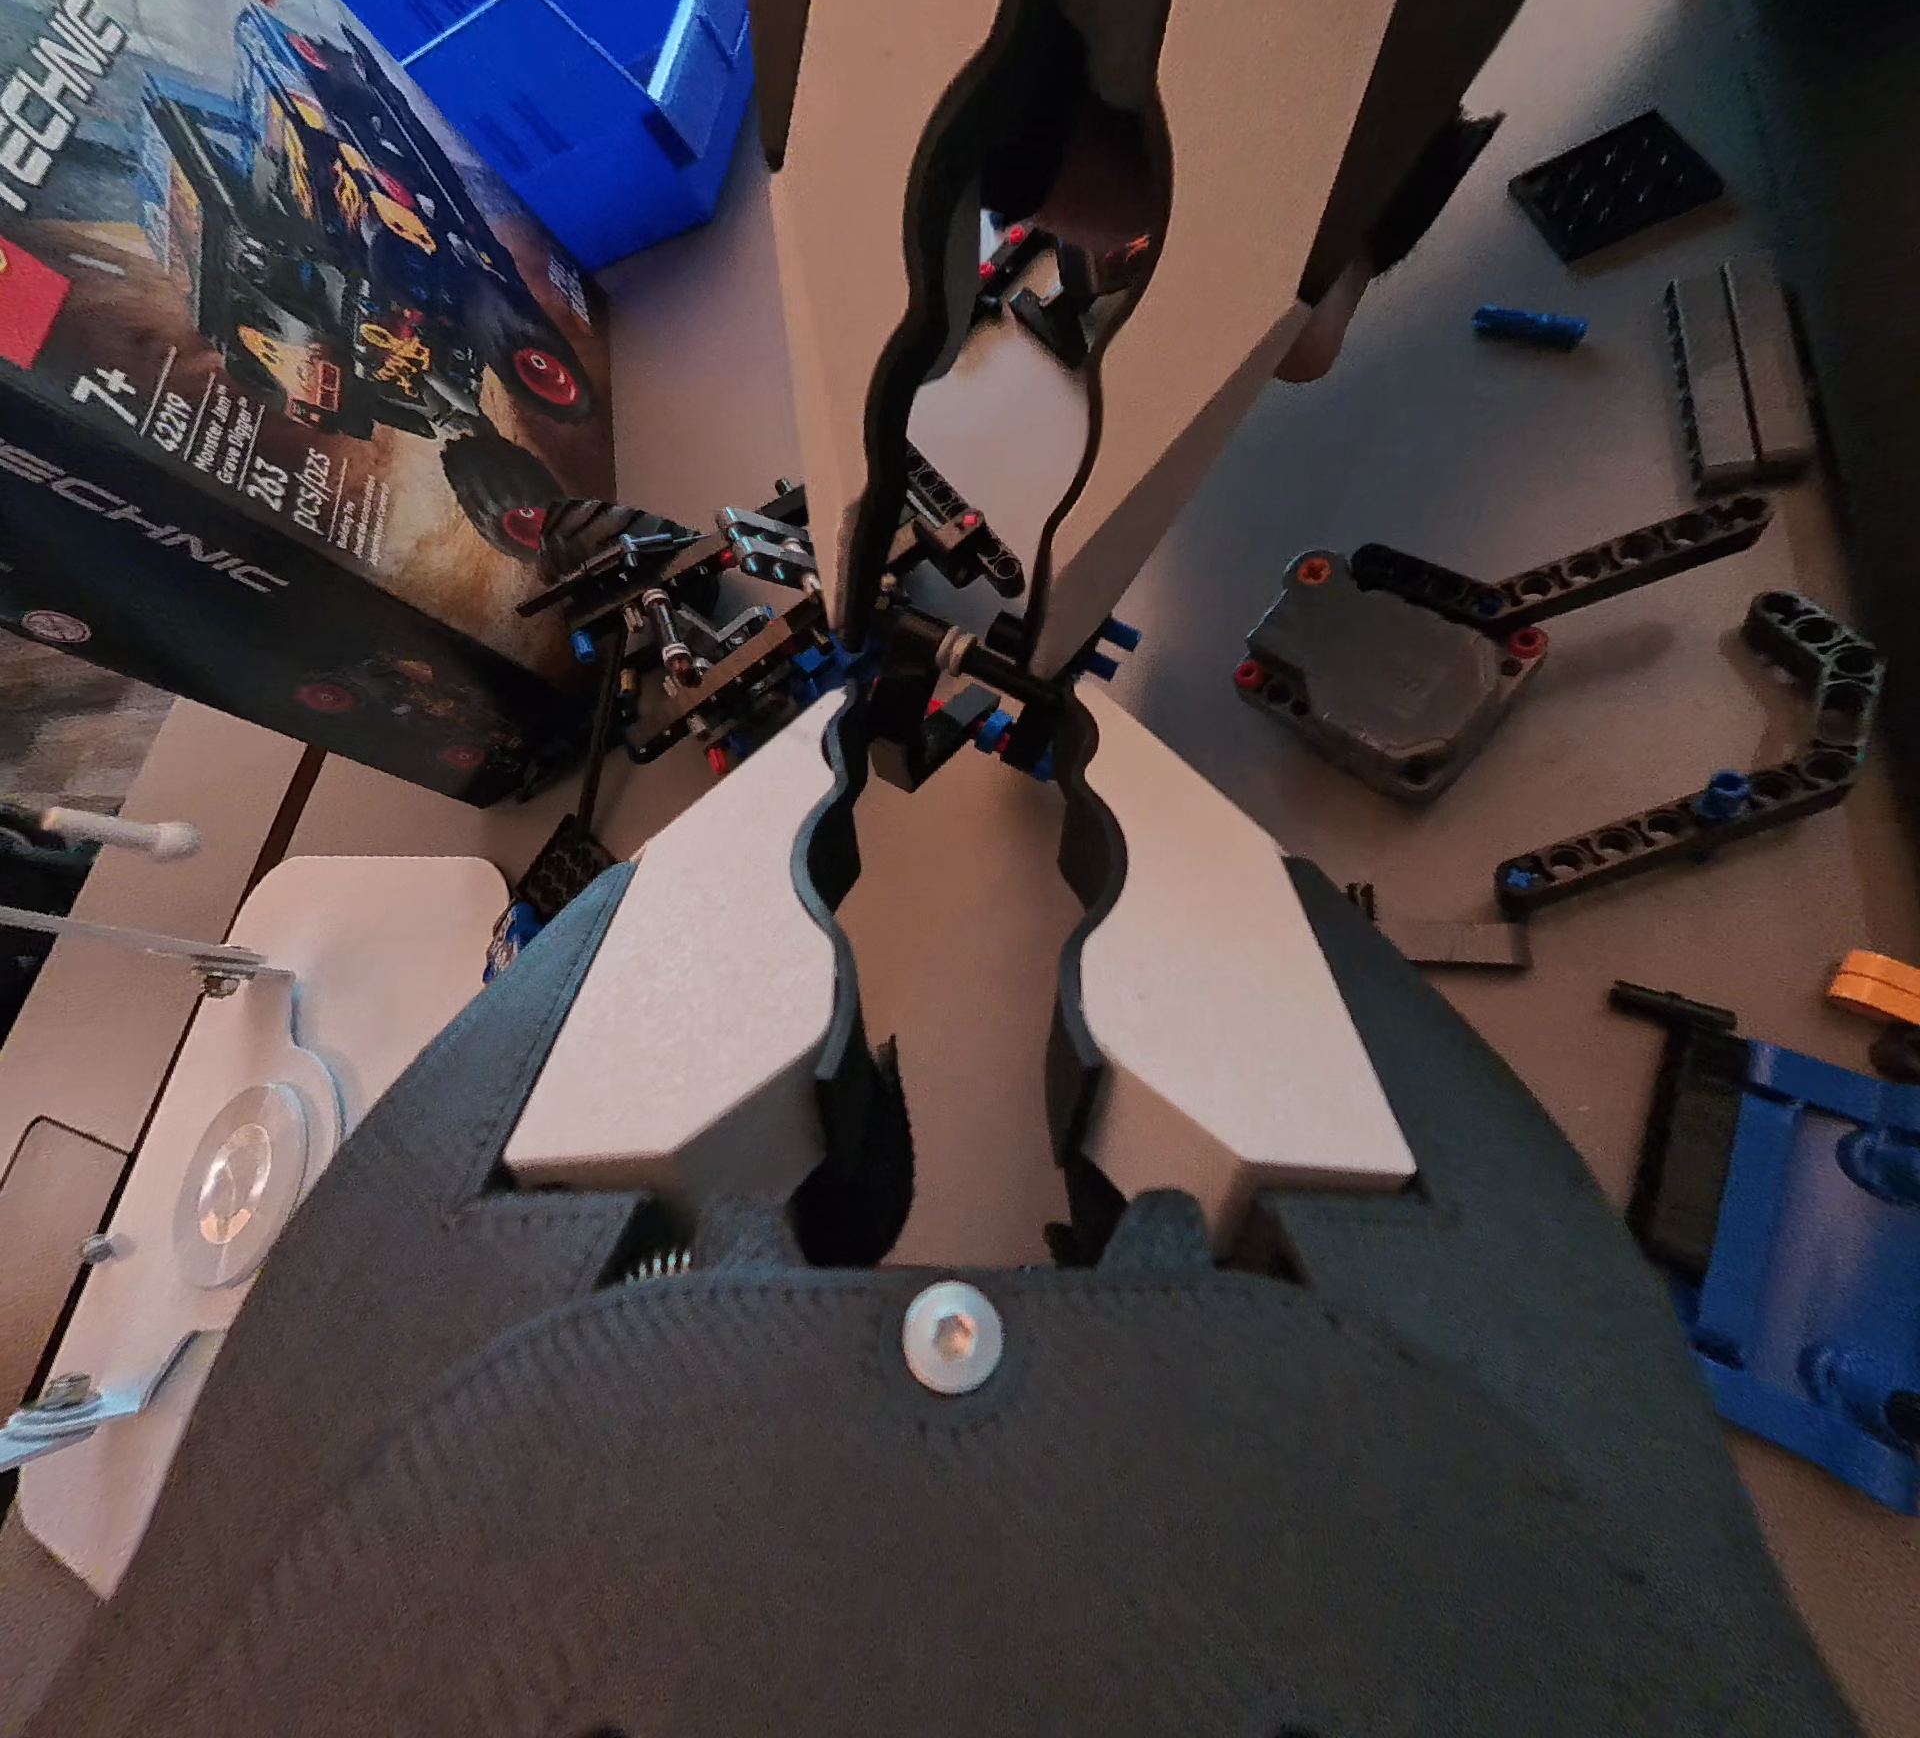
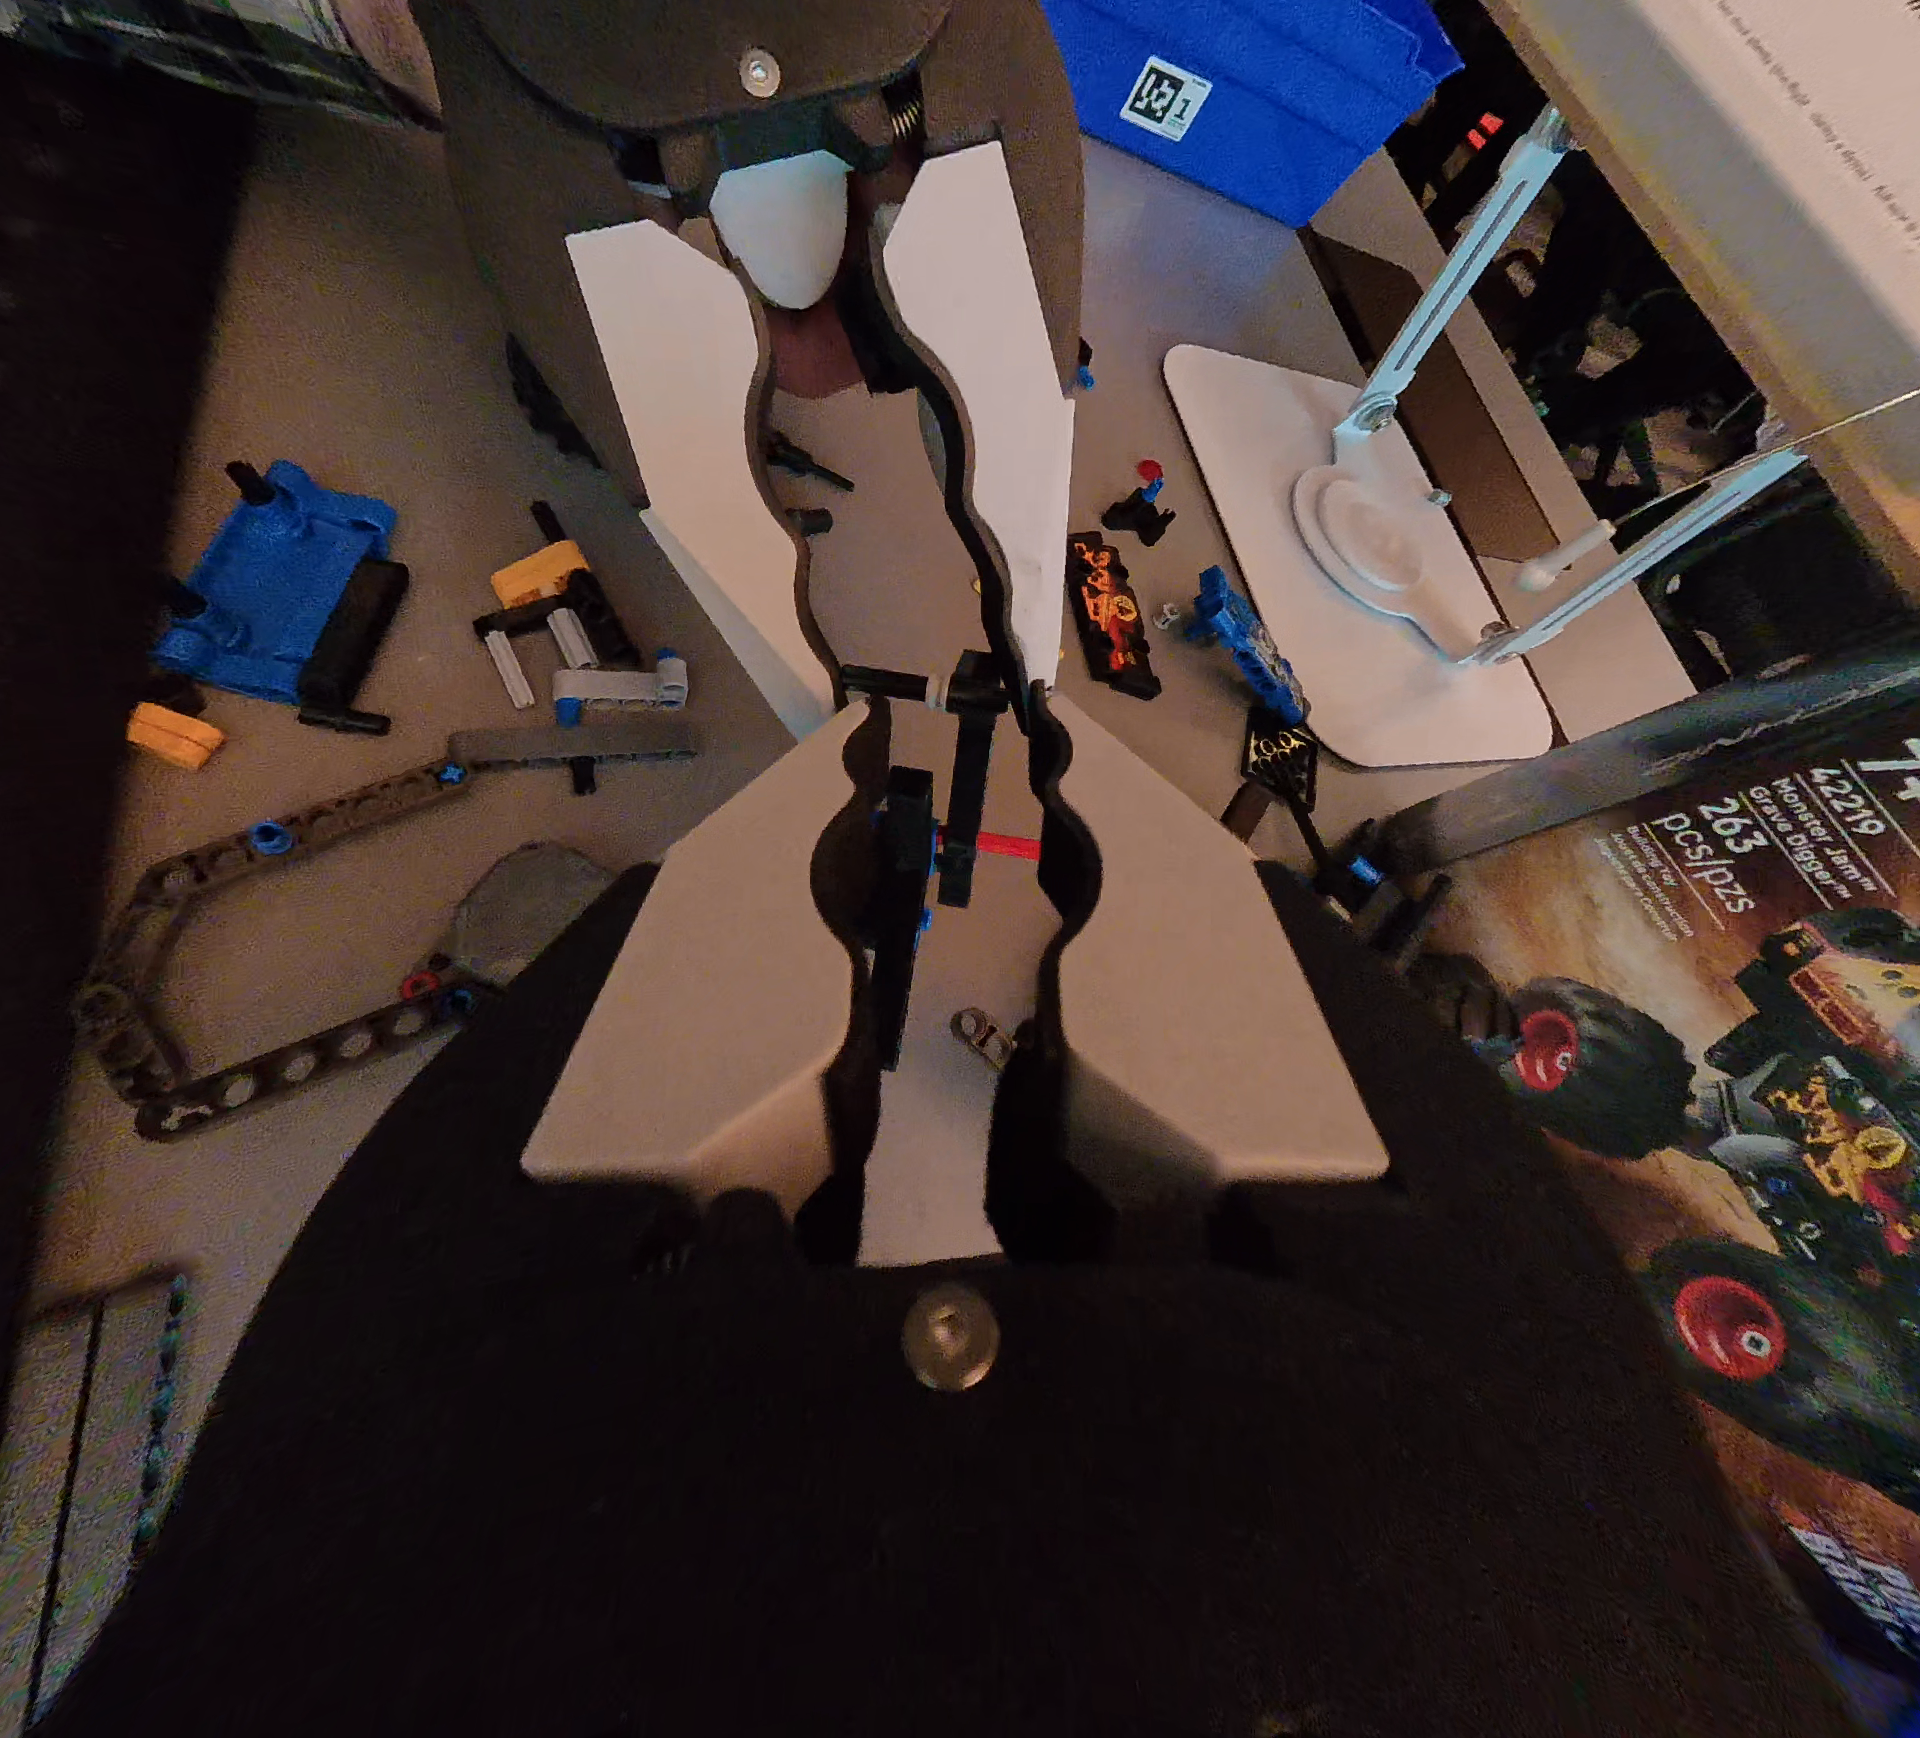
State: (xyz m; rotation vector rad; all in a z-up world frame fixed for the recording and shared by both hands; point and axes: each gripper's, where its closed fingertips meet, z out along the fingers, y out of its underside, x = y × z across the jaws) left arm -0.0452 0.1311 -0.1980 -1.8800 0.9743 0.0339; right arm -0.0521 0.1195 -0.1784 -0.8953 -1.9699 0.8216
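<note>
Left tool and right tool: tip to tip, both clamped on one small black assembly, steadying it above surface; loose parts about.

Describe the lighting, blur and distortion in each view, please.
Left wrist view: dim warm light, strong wide-angle bending at the edges, toy box sharp, left gripper body slightly soft. Right wrist view: darker, right gripper body almost black, grainy shadows at left.

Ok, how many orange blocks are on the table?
2 orange blocks. One lies by the blue piece; the other sits by the grey pins. More may be hidden.
</note>
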